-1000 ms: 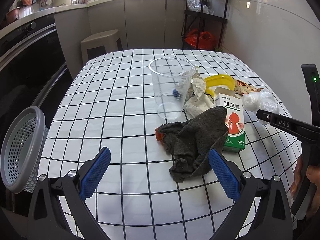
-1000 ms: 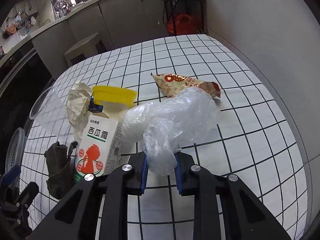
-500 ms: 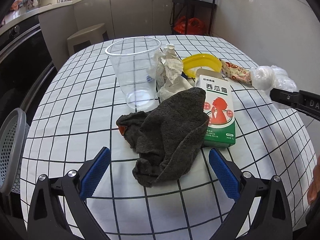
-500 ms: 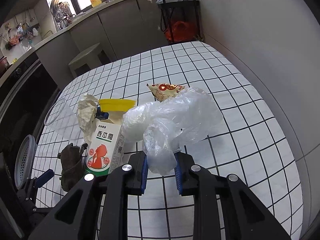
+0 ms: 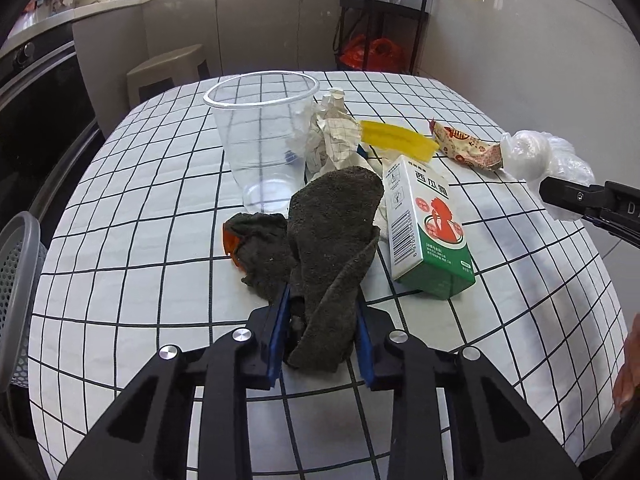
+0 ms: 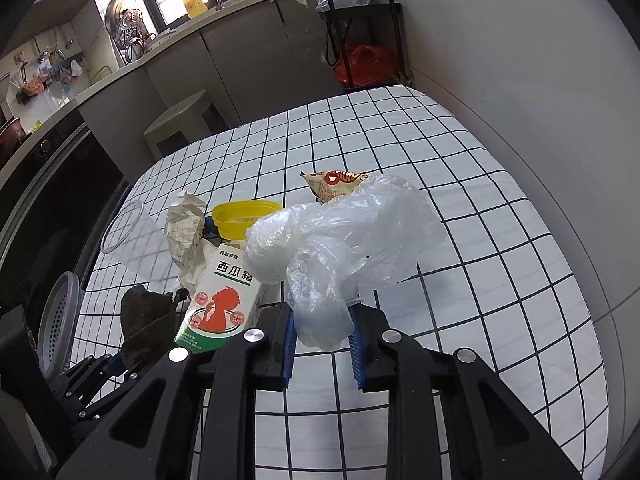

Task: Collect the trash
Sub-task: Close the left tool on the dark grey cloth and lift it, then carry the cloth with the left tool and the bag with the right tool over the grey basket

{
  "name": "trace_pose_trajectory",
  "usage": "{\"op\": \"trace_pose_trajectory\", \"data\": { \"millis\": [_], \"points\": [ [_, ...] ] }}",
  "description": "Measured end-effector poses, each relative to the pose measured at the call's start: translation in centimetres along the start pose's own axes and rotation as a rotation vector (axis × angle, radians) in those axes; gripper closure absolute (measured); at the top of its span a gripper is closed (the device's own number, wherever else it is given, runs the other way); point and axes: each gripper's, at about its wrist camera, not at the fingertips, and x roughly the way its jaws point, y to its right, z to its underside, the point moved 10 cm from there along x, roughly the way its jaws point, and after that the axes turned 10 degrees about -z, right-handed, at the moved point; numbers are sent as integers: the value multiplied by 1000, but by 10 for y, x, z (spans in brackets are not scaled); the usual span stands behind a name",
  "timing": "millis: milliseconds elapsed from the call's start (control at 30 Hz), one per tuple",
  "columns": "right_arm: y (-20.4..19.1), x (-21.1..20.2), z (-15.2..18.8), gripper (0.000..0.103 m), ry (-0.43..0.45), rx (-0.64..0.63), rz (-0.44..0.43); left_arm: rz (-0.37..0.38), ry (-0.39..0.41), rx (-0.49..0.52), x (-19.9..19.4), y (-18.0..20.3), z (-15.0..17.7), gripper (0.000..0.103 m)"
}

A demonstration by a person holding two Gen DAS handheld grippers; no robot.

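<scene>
My left gripper (image 5: 322,332) is shut on a dark grey cloth (image 5: 320,240), whose far end still lies on the checked table (image 5: 140,240). My right gripper (image 6: 322,344) is shut on a crumpled clear plastic bag (image 6: 344,236) and holds it above the table; the bag also shows in the left wrist view (image 5: 540,156). On the table lie a green and white carton (image 5: 428,232), a clear plastic cup (image 5: 264,148), crumpled paper (image 5: 332,136), a yellow lid (image 5: 396,140) and a red snack wrapper (image 5: 468,146).
A grey perforated basket (image 5: 16,288) stands off the table's left edge; it also shows in the right wrist view (image 6: 60,320). A wall runs along the table's right side. A stool (image 6: 184,120), counters and a black shelf stand beyond the far edge.
My left gripper moved forward and shut on the grey cloth. My right gripper rose a little higher with the plastic bag still in it.
</scene>
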Motion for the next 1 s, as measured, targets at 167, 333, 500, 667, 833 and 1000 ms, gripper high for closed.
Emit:
{"op": "trace_pose_trajectory", "data": {
  "millis": [167, 333, 500, 667, 833, 1000],
  "points": [
    [-8, -6, 2, 81, 12, -12, -15, -23, 33, -21, -20, -21, -6, 75],
    [-22, -12, 4, 81, 23, -31, -39, -65, 60, -61, -43, -54, -10, 75],
    [-39, -19, 5, 81, 37, -47, -71, -109, 104, -99, -73, -91, -12, 75],
    [-63, -21, 9, 81, 39, -75, -107, -153, 137, -137, -100, -128, -12, 75],
    [-109, -28, 11, 81, 58, -133, -165, -206, 158, -166, -121, -166, -5, 75],
    [-162, -25, 25, 81, 45, -188, -227, -241, 179, -209, -136, -210, 2, 75]
  ]
}}
